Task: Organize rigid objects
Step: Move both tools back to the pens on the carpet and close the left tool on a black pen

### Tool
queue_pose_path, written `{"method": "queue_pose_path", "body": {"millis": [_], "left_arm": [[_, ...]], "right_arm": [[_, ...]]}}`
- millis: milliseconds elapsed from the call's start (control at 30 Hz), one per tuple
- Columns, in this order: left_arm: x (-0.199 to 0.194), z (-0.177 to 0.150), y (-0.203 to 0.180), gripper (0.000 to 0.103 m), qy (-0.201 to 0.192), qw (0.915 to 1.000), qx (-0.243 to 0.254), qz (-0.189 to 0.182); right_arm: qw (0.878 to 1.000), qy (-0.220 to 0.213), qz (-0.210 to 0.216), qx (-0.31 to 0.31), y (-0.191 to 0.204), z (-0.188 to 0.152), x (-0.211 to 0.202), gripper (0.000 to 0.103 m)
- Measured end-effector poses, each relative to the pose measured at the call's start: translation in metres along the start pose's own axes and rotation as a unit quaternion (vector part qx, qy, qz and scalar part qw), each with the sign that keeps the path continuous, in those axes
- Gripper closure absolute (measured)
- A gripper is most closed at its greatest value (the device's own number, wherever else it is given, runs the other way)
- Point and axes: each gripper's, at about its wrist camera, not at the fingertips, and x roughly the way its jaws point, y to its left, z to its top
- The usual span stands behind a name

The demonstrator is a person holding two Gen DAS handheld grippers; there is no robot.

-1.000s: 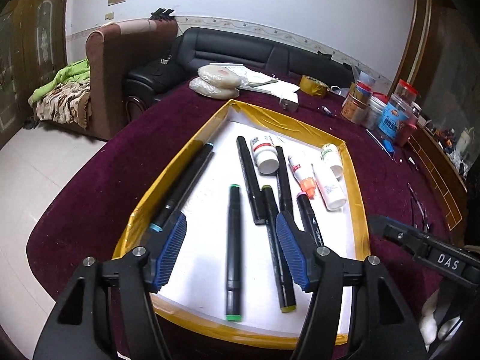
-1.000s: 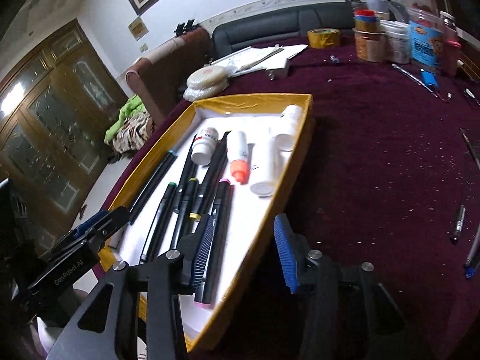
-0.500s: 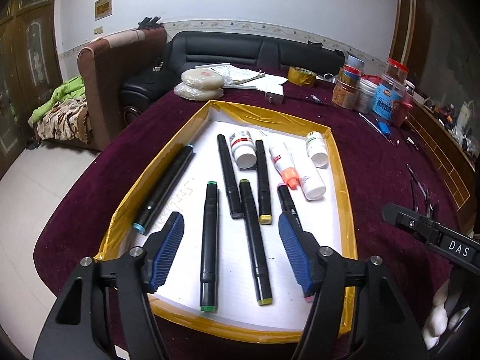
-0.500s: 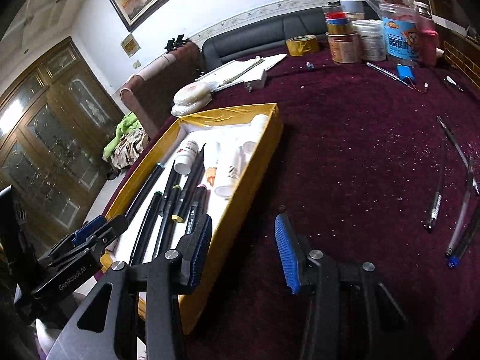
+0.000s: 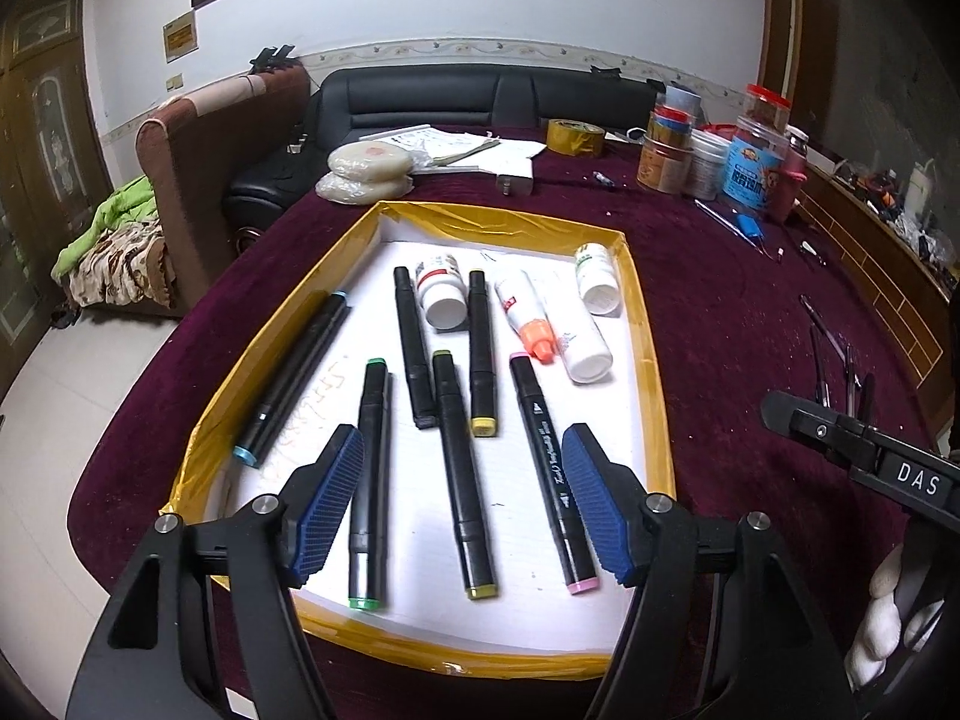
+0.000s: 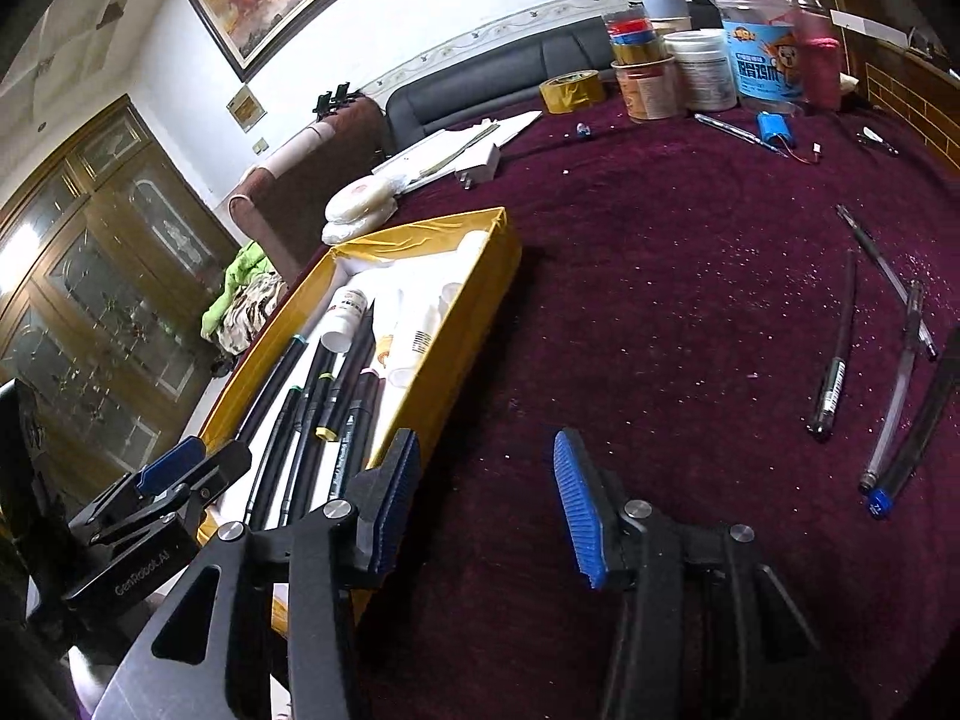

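The left gripper point(image 5: 462, 504) hovers open and empty at lower centre over the yellow-edged tray point(image 5: 651, 360), a yellow-capped marker point(image 5: 463, 474) lying between its pads. At lower centre of its own view, the right gripper point(image 6: 480, 504), jaws opening and empty, hangs above the maroon tablecloth point(image 6: 660, 300), with loose pens point(image 6: 831, 384) well apart at right.

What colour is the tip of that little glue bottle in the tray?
Orange; the glue bottle shows best in the left wrist view.
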Motion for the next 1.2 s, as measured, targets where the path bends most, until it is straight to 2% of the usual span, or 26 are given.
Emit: {"method": "queue_pose_path", "body": {"millis": [167,333,500,633,700,800,967,1200], "left_arm": [[0.002,-0.001,-0.01,0.035,0.01,0.9999,0.011,-0.006],[0.0,0.0,-0.02,0.035,0.016,0.9992,0.008,-0.036],[-0.002,0.002,-0.044,0.035,0.019,0.9934,0.023,-0.111],[0.002,0.006,-0.067,0.035,0.025,0.9889,0.035,-0.142],[0.008,0.007,-0.081,0.035,0.044,0.9848,0.035,-0.164],[0.013,0.005,-0.095,0.035,0.064,0.9812,0.038,-0.178],[0.016,0.003,-0.114,0.035,0.082,0.979,0.047,-0.181],[0.021,0.031,-0.146,0.035,0.1,0.9703,0.044,-0.216]], "right_arm": [[1.0,-0.003,-0.001,0.01,-0.014,-0.001,-0.006,0.06],[0.998,-0.022,-0.026,0.051,-0.057,0.003,-0.025,0.06],[0.989,-0.054,-0.068,0.119,-0.122,0.005,-0.057,0.06],[0.978,-0.091,-0.097,0.161,-0.165,0.014,-0.089,0.06],[0.973,-0.109,-0.106,0.173,-0.182,0.019,-0.103,0.059],[0.966,-0.131,-0.122,0.189,-0.206,0.024,-0.117,0.052],[0.957,-0.143,-0.136,0.211,-0.238,0.037,-0.117,0.052],[0.948,-0.165,-0.145,0.229,-0.276,0.04,-0.112,0.052]]}}
